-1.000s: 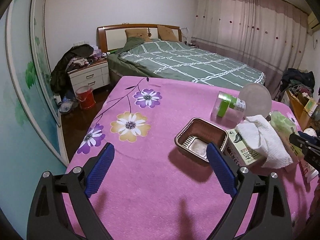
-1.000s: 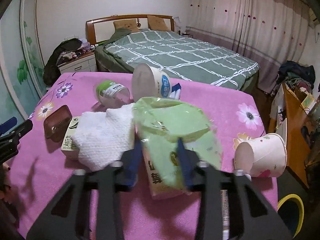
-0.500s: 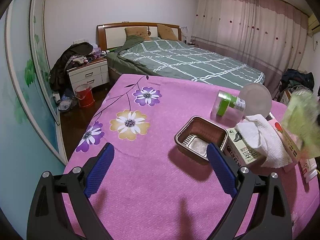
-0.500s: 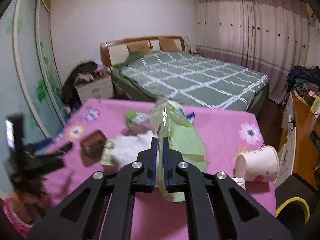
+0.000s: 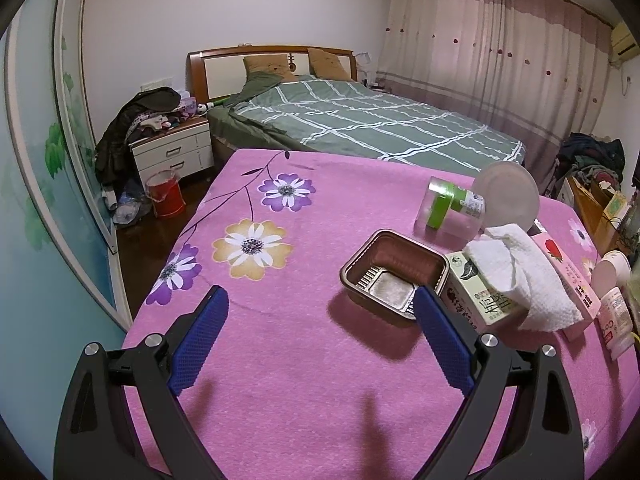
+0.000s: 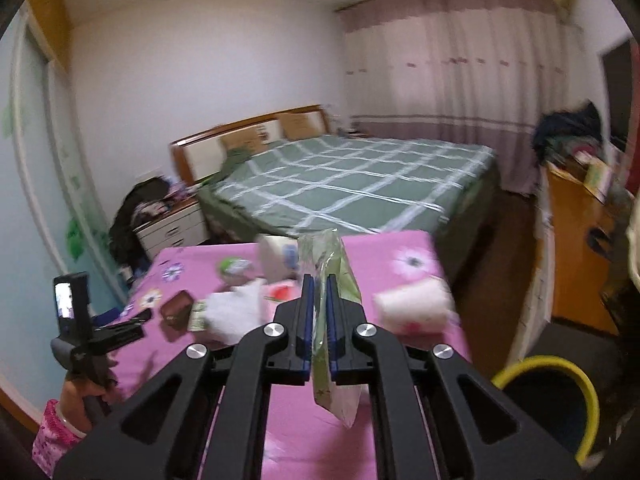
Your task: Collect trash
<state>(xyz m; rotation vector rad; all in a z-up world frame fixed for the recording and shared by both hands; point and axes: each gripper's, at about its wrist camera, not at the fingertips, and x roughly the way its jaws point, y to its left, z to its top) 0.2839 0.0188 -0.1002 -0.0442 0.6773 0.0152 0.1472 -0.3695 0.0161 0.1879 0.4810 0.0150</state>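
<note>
My right gripper (image 6: 319, 280) is shut on a green plastic wrapper (image 6: 326, 264) and holds it high above the pink table (image 6: 288, 432). My left gripper (image 5: 320, 300) is open and empty, low over the table (image 5: 280, 360), its right finger beside a brown plastic tray (image 5: 394, 276). Right of the tray lie a green-and-white carton (image 5: 478, 292), a white paper towel (image 5: 520, 268), a pink box (image 5: 572, 284), a clear jar with a green label (image 5: 448, 208) and a tipped white cup (image 5: 506, 196). A paper cup (image 6: 412, 306) lies at the table's right side.
A dark bin with a yellow rim (image 6: 556, 400) stands on the floor right of the table. A green-quilted bed (image 5: 360, 128) is behind the table. A nightstand (image 5: 172, 152) and red bucket (image 5: 164, 198) stand at the far left. A wooden desk (image 6: 580, 256) is at the right.
My right gripper has closed flat on the green wrapper, lifted it off the table and swung it up and to the right, toward the bin side. The left gripper has stayed still.
</note>
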